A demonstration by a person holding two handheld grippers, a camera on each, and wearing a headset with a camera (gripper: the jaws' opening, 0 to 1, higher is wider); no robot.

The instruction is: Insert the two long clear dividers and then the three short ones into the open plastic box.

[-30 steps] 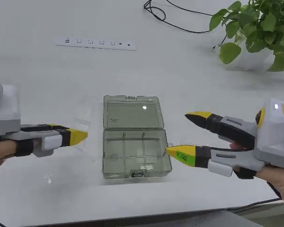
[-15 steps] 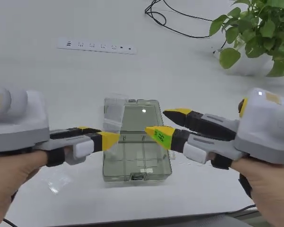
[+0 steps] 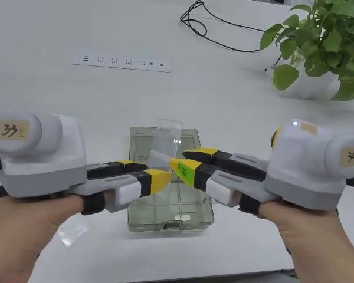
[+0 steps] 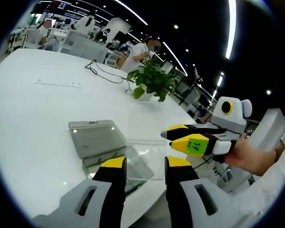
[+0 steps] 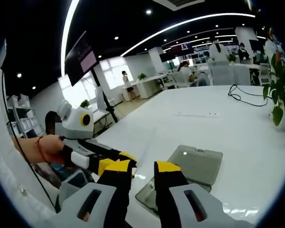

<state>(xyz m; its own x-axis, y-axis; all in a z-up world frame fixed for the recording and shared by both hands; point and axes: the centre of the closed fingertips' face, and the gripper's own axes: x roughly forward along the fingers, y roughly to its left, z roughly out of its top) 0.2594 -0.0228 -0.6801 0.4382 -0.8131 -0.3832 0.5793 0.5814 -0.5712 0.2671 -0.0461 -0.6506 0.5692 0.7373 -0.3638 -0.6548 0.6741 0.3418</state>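
The left gripper (image 3: pixel 146 172) has its fingers closed on a clear divider (image 3: pixel 164 140), which stands up from the yellow tips. In the head view the sheet lies over the raised lid (image 3: pixel 140 139) of the open plastic box (image 3: pixel 143 219). In the left gripper view it spans the whole gap between the two fingers.

The right gripper (image 3: pixel 189 160) faces it tip to tip, just beside the sheet. Its fingers are parted with nothing between them, and I can't tell whether they touch the sheet. From above, both grippers cross the middle of the box and hide most of its compartments. Its front wall and latch (image 3: pixel 172 219) show below them.

The box sits in the middle of the white tabletop (image 3: pixel 242 100). Out at 11 o'clock from it lies a white power strip (image 3: pixel 121 61). A black cable (image 3: pixel 215 32) loops at about 1 o'clock, and a leafy potted plant (image 3: pixel 324 41) stands at 2 o'clock. At 8 o'clock a loose clear piece (image 3: pixel 71 234) lies flat, partly behind the hand (image 3: pixel 20 236) that holds the left gripper.
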